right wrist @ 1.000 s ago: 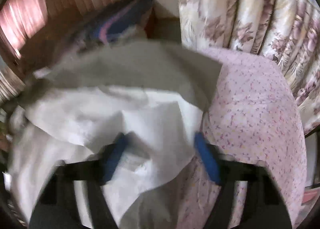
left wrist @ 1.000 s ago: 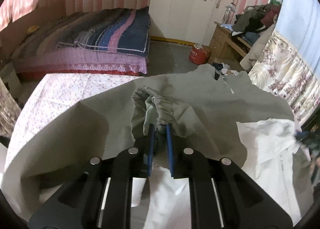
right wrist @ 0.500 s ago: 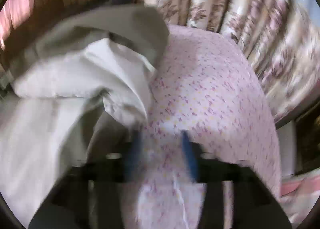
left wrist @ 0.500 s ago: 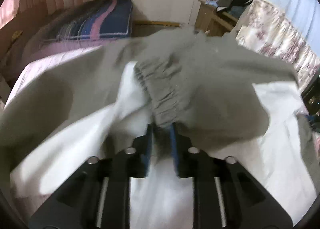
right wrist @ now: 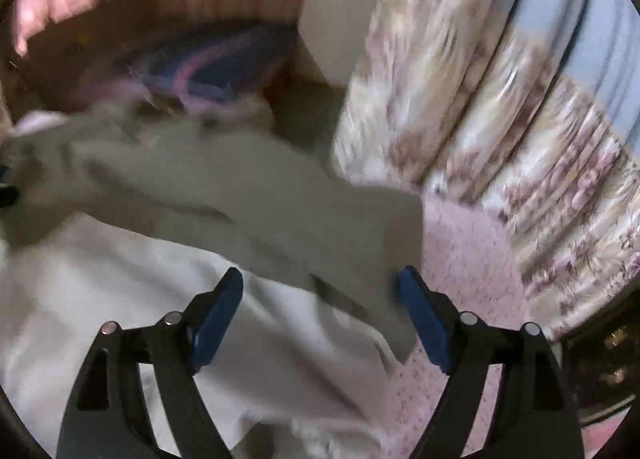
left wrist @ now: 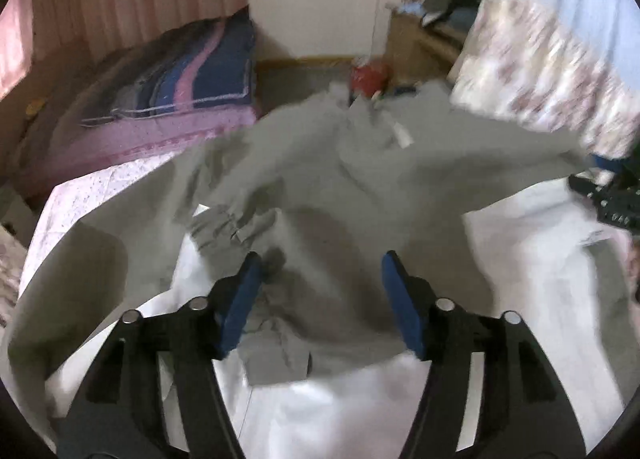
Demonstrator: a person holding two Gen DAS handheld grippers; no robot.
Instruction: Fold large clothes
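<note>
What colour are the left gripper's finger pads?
Blue, on black finger arms. The pads show best in the left wrist view, standing apart over the grey garment.

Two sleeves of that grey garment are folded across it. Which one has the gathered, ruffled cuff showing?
The sleeve on the picture's left, whose puckered cuff lies just ahead of the left gripper. The other sleeve runs smoothly rightward, with no cuff visible.

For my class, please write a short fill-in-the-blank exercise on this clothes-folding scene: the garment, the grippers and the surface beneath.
1. The grey garment lies on a ____ cloth.
2. The left gripper stands with its jaws ____, having just been opening.
3. The pads of the right gripper are coloured ____.
4. The bedsheet beneath is pink with a small ____ print.

Missing words: white; open; blue; floral
</note>
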